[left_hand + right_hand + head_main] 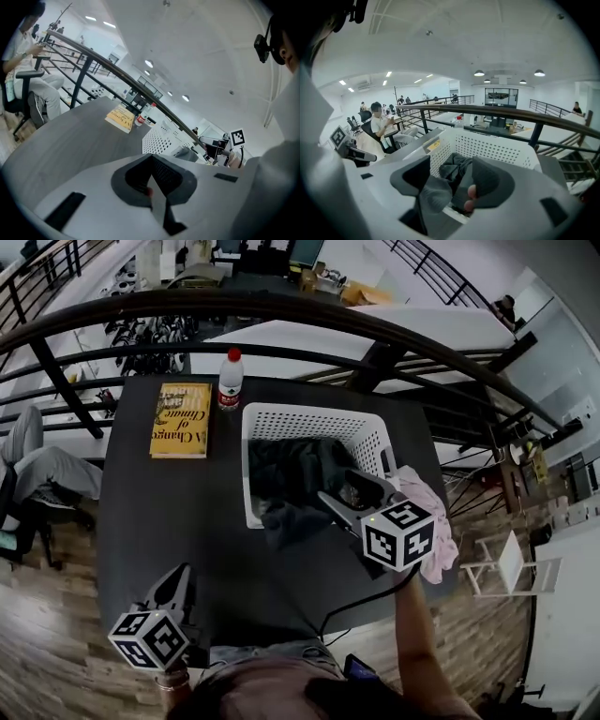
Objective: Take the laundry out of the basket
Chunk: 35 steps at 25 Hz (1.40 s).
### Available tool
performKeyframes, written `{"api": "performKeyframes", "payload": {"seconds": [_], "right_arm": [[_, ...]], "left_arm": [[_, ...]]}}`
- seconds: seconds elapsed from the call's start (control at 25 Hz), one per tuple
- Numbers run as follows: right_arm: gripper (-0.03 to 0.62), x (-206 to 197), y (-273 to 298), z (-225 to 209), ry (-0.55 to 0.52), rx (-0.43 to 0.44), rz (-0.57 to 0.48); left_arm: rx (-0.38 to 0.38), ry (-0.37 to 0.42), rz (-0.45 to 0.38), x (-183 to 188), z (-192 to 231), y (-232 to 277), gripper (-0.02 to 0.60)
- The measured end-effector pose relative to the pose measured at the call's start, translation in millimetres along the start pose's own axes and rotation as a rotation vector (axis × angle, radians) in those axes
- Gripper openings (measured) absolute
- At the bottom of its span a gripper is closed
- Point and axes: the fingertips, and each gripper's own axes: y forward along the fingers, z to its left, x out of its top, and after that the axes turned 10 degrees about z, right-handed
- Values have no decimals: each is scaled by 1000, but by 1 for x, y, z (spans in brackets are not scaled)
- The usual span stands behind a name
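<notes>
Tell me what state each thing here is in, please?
Basket: upright, holding dark laundry.
Dark laundry: crumpled inside the basket, ungripped.
Pink garment: out, lying on the table right of the basket.
Bottle: upright, capped.
Book: closed, flat on the table.
Left gripper: jaws shut, empty.
Right gripper: jaws open over the basket, gripping nothing.

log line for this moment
right gripper open over basket | left gripper shut, empty | dark laundry in basket | pink garment on table beside basket
</notes>
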Motion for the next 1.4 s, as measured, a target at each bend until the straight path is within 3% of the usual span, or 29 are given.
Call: {"api": "performKeyframes", "payload": {"seconds": [0.52, 1.4], "right_arm": [[324, 0, 60, -34, -113, 23, 198], [373, -34, 151, -81, -122, 76, 483]], "left_arm": [[47, -95, -8, -11, 13, 27, -3], [96, -192, 58, -21, 31, 53, -3]]}}
